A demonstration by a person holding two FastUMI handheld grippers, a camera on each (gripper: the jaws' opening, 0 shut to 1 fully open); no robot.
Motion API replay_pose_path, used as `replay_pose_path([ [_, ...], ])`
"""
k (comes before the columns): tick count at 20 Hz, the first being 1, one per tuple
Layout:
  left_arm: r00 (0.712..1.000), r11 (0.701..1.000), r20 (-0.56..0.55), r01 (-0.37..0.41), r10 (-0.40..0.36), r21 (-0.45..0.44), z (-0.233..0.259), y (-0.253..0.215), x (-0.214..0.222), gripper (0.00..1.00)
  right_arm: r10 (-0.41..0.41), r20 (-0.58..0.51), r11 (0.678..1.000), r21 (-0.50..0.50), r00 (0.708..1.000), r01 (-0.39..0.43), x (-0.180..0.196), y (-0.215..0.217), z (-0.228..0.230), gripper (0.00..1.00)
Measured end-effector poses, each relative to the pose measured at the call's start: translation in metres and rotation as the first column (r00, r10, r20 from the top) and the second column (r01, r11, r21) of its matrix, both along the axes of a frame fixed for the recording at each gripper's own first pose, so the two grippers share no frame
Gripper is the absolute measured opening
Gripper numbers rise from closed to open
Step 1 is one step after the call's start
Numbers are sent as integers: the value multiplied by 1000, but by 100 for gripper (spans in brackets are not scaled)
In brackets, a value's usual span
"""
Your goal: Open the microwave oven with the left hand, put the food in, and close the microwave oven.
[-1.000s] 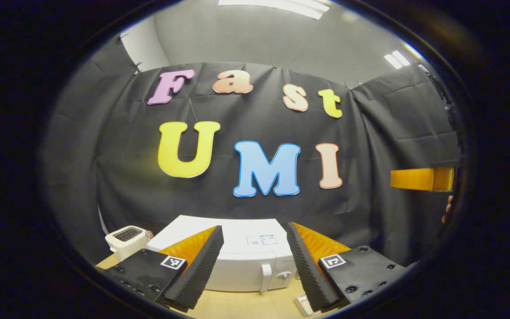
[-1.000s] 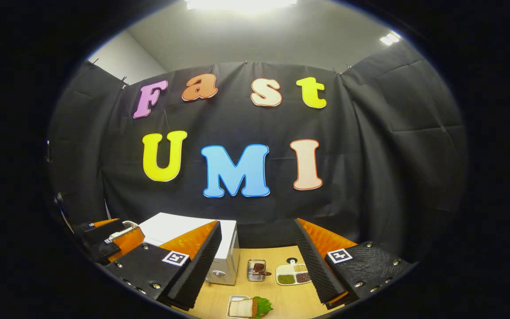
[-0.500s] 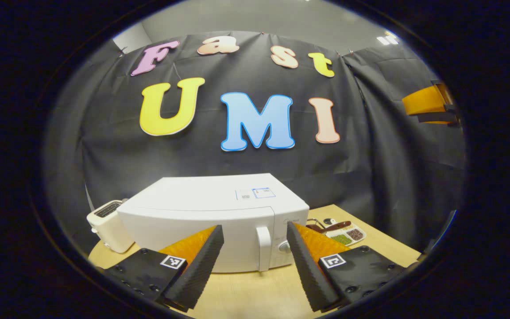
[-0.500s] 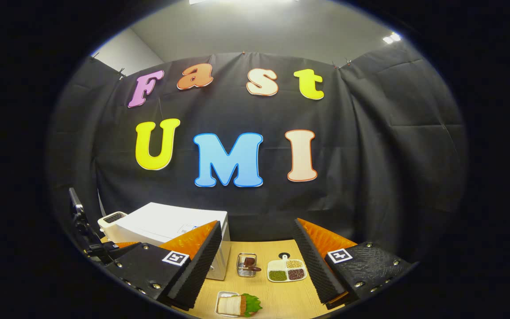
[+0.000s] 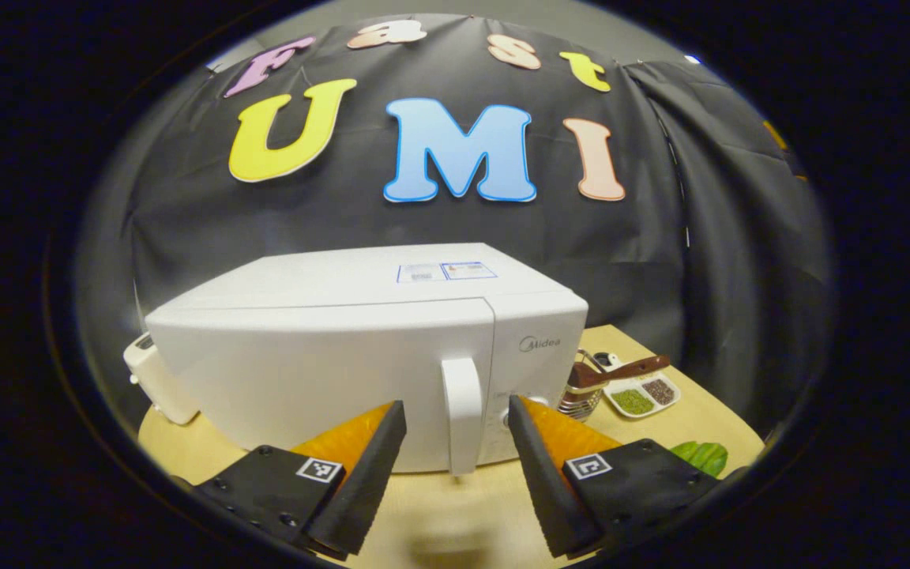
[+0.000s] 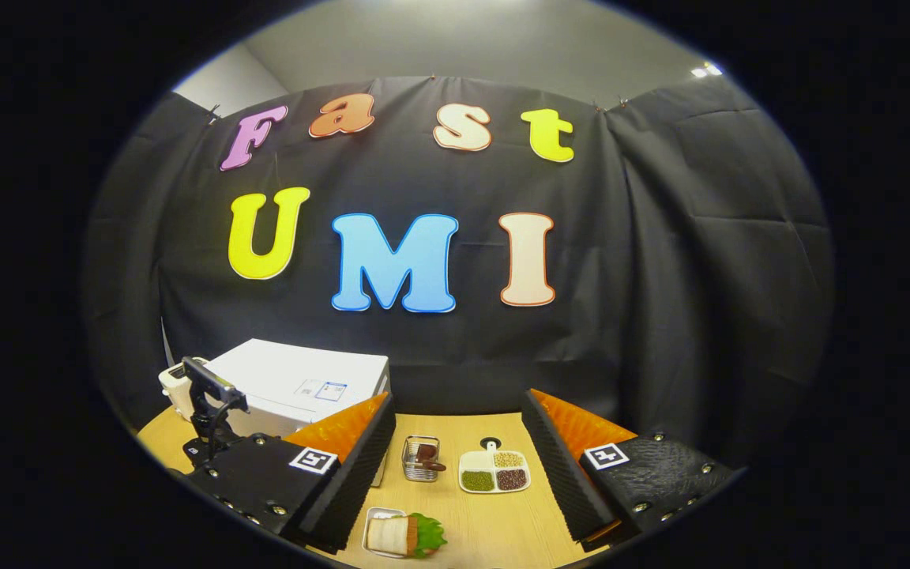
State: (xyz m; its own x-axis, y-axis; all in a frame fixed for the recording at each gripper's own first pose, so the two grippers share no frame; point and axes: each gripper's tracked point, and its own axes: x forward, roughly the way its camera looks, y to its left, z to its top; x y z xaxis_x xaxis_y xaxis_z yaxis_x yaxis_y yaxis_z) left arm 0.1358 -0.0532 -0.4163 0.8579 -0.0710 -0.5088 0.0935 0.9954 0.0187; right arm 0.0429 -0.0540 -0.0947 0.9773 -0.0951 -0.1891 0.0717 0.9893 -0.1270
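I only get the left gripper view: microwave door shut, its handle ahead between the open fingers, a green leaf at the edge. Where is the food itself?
Observer: The right gripper view shows a sandwich with lettuce in a small tray on the table, nearer the camera than the wire basket.
Operator: Does the right gripper have it?
Observer: No. The right gripper is open and empty, with the sandwich low between its fingers, untouched.

Left gripper (image 5: 455,466) dropped down and moved in close, so the microwave (image 5: 360,356) looks way bigger now, with its door handle (image 5: 461,411) right between the open fingers.
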Motion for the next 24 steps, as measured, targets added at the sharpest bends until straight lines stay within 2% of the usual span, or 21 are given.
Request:
replay_pose_path([
  [3, 1000, 1000, -24, -9, 9, 15, -11, 0, 2, 82, -7, -6, 1000, 4, 1000, 7, -1, -5, -3, 98],
  [4, 1000, 1000, -26, -18, 18, 23, -14, 1, 3, 77, -9, -7, 1000, 4, 1000, 9, -1, -5, -3, 98],
  [5, 1000, 1000, -24, -17, 17, 18, -16, 2, 7, 67, -10, -9, 1000, 4, 1000, 10, -2, -6, -4, 98],
  [6, 999, 1000, -31, -9, 9, 9, -17, -3, 4, 48, -12, -10, 1000, 5, 1000, 12, -2, -7, -4, 98],
  [10, 999, 1000, -42, -14, 15, 18, -17, -6, 4, 27, -8, -20, 1000, 10, 1000, 8, -4, -5, -8, 98],
  [11, 999, 1000, -49, -16, 16, 10, -16, -6, 3, 25, -6, -20, 1000, 12, 1000, 6, -4, -4, -8, 98],
  [14, 998, 1000, -60, -5, 6, 22, -16, -6, 2, 12, -6, -17, 1000, 6, 1000, 6, -7, -4, -7, 98],
  [17, 997, 1000, -73, 16, -16, -7, -17, -6, 3, 12, -9, -14, 1000, 12, 1000, 9, -9, -6, -6, 98],
  [19, 996, 1000, -81, 28, -27, 10, -16, -6, 3, 7, -16, -11, 1000, 15, 1000, 16, -9, -9, -5, 98],
  [24, 994, 999, -96, 45, -44, 8, -15, -6, 2, 7, -29, -16, 999, 15, 999, 29, -11, -12, -8, 98],
])
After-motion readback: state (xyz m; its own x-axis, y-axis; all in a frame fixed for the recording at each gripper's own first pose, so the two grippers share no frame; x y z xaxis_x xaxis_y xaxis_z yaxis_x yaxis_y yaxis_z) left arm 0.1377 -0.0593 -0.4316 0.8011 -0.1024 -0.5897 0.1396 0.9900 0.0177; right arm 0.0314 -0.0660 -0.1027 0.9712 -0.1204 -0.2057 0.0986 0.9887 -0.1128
